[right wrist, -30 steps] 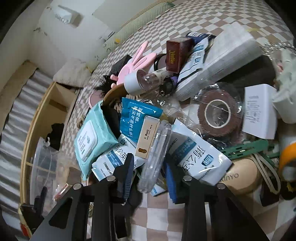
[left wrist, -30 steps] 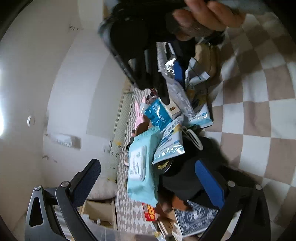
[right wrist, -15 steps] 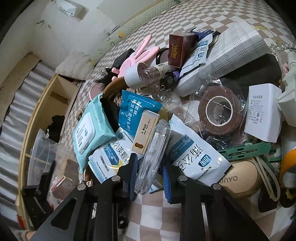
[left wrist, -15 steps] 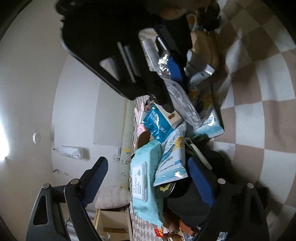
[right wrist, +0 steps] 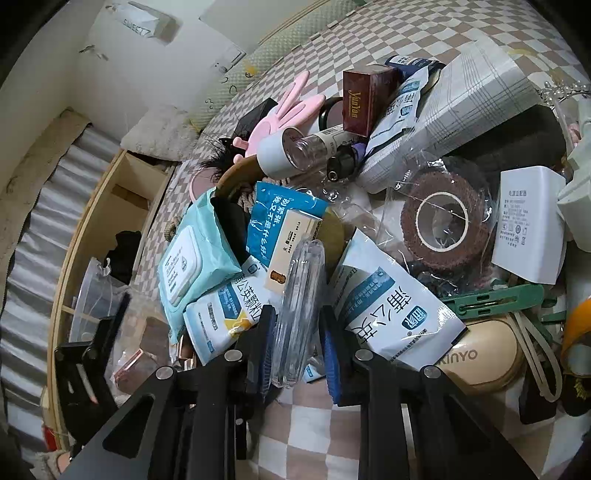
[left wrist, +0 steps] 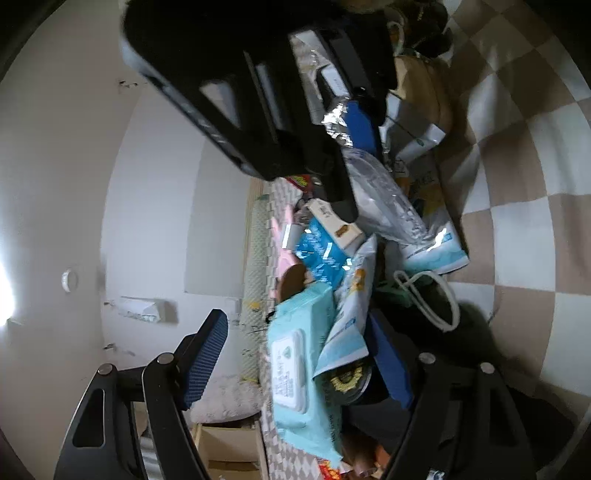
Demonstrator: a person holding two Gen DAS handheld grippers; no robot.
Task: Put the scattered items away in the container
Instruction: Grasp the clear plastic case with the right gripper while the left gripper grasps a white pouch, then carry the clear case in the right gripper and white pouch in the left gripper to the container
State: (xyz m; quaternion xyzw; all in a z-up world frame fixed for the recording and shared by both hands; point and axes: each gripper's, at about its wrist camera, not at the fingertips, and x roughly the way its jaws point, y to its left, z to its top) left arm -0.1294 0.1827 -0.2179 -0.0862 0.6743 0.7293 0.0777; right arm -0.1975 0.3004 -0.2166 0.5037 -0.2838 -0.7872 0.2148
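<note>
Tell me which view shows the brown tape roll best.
The right wrist view: the brown tape roll lies in plain sight inside clear wrapping, its white core facing the camera. The left wrist view does not show it; the right gripper and piled packets fill that area.

Bed surface's showing a brown-and-white checkered cover (right wrist: 306,435), running off toward 12 o'clock in the right wrist view. White wall (right wrist: 122,74) sitting at 11, w/ a wall-mounted unit (right wrist: 147,24) marked SWEET7. Pale green padded strip (right wrist: 266,55) lining the wall edge. Wooden shelf unit (right wrist: 110,206) standing at 9. Left wrist view: strong light (left wrist: 5,291) glaring in at 9.
</note>
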